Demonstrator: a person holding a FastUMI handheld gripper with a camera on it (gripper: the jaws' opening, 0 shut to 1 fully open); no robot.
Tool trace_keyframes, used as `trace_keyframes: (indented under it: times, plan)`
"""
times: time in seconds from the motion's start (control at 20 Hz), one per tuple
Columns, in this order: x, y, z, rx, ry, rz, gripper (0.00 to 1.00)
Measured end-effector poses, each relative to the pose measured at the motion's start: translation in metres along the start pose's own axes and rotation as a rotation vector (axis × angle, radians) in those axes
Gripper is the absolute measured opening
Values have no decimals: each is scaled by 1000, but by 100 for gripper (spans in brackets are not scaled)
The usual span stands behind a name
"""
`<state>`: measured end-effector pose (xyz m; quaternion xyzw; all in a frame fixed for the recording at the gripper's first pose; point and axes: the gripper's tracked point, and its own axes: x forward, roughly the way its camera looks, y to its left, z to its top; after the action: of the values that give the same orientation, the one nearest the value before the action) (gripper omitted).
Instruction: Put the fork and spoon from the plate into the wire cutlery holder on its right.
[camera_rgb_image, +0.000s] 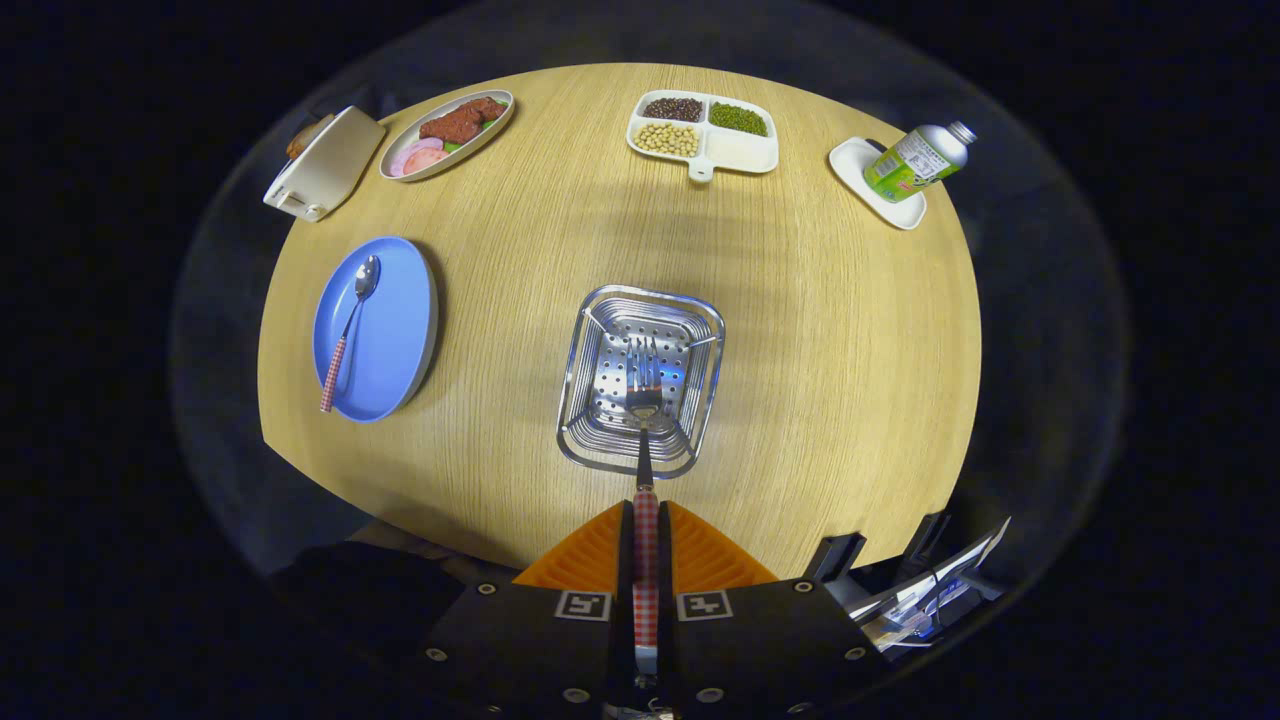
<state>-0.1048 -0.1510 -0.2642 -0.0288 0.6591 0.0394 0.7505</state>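
Observation:
My gripper (646, 520) is shut on the fork (644, 400), both fingers pressing its red-checked handle. The fork points straight ahead, and its tines hang over the inside of the wire cutlery holder (600, 345), a shiny metal basket with a perforated floor just beyond the fingers. Left of the holder lies the blue plate (395, 330). On the plate rests the spoon (348, 330), bowl away from me, with the same red-checked handle.
The round wooden table (820, 330) carries a white box (325, 165) and an oval dish of meat (448, 132) at the far left, a divided tray of beans (735, 150) at the far middle, and a green bottle (918, 160) lying on a white dish at the far right.

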Motion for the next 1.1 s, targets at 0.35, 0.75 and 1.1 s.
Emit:
trace_keyframes:
  times: [0.35,0.75,1.1]
  plan:
    - [9,3,22,74,37,61,12]
    - [-13,20,54,217,-152,132,16]
    - [-48,34,83,289,-426,121,72]
